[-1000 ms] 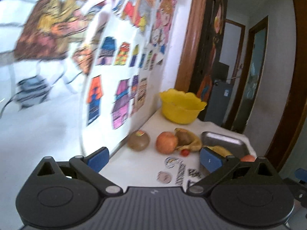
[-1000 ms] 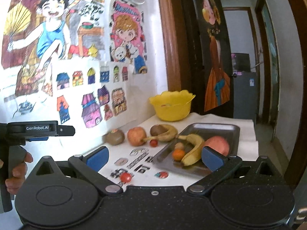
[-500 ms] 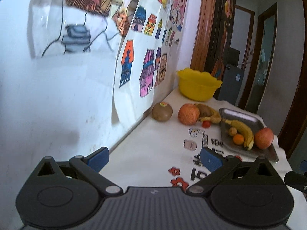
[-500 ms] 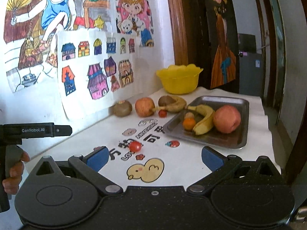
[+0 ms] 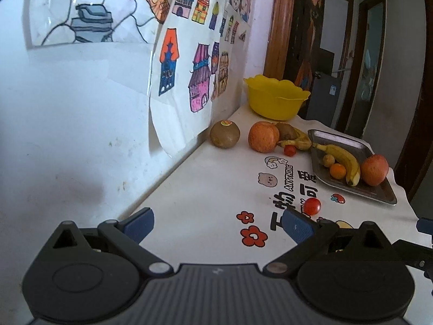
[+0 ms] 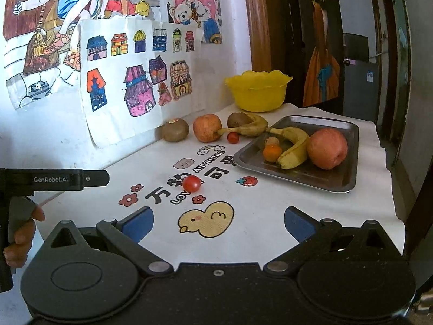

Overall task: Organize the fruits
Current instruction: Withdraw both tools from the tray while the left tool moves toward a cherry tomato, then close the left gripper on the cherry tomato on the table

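At the far left of the right wrist view, a hand (image 6: 20, 234) grips the handle of the left gripper (image 5: 217, 223), whose jaws stand wide apart with nothing between them, above the white table (image 6: 284, 197) close to the wall. Against that wall, below the drawings (image 6: 140, 81), a kiwi (image 6: 175, 129) with a sticker on top sits on the table. Just to its right is an apple (image 6: 207, 127), and beside that a browned banana (image 6: 247, 128) curls around a second kiwi (image 6: 238, 119), touching it. A small tomato (image 6: 233, 137) lies in front of the banana, and another tomato (image 6: 192, 183) sits alone nearer the grippers, on the printed lettering of the table cover. Behind the fruit row, at the back of the table, stands a yellow bowl (image 6: 258, 90); what is in it cannot be told. Further right lies a metal tray (image 6: 311, 174) holding a small orange (image 6: 272, 152), a small tan fruit (image 6: 271, 141) just behind it, a yellow banana (image 6: 295, 146) and a large apple (image 6: 327, 148) touching that banana. The right gripper (image 6: 218, 223) hangs over the near edge of the table, its jaws also spread wide and empty, well apart from all the fruit.
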A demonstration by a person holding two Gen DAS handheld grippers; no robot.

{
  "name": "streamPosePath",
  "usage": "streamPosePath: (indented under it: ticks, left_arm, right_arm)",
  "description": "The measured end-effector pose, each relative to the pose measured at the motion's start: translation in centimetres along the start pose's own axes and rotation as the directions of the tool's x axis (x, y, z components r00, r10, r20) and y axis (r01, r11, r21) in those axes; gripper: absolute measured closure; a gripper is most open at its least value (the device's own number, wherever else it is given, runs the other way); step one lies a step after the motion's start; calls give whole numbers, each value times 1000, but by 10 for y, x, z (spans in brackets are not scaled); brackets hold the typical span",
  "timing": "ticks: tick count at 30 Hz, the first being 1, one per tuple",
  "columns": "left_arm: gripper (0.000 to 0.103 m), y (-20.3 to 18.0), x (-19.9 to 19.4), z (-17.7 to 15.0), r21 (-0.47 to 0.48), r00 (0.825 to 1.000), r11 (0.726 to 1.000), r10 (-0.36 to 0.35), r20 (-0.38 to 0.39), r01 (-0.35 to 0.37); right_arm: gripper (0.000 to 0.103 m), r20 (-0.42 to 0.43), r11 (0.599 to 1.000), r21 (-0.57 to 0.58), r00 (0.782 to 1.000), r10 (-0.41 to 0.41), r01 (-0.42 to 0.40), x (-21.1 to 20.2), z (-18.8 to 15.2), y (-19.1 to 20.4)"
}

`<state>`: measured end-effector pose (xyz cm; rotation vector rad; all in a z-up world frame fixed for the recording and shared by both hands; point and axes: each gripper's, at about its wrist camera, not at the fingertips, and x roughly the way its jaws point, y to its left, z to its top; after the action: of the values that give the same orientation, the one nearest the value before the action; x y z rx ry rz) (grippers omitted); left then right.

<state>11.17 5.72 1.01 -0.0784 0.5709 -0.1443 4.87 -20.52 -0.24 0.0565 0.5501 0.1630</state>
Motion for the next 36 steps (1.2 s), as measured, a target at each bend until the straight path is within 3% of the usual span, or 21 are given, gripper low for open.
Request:
streamPosePath:
  ticks: [10,17,21,24,27,32,36]
  left_arm:
    - [1,-23,12,2,112,999,993,-40,-9,41]
    - [1,-52,21,4,235,995,967,-100,-20,102]
    - [1,-64,28,7,267,991,954,-132,-33,136]
    - [1,-72,35,9,280,988,948,-146,-43,153]
    - [1,-77,41,12,284,986,944,-158,-52,166]
    - [1,-84,55,15,272,984,946,-158,-82,175]
    - [1,-87,64,17,239,983,955,-157,-95,176]
  right_arm:
    - [1,2,993,-111,1000,30,-30,3,34,-23]
    - [1,-39,987,-159,999,-35,28,16,60,-27]
    - [1,-36,983,-182,999,-20,13,21,74,-25]
    - [1,-13,978,-209,1000,23,-25,23,91,-24]
    - [1,21,969,-217,992,123,-115,27,118,-28]
    - [1,45,926,-243,951,307,-288,57,164,-45]
    - [1,-32,898,-256,932,362,-358,103,173,-53]
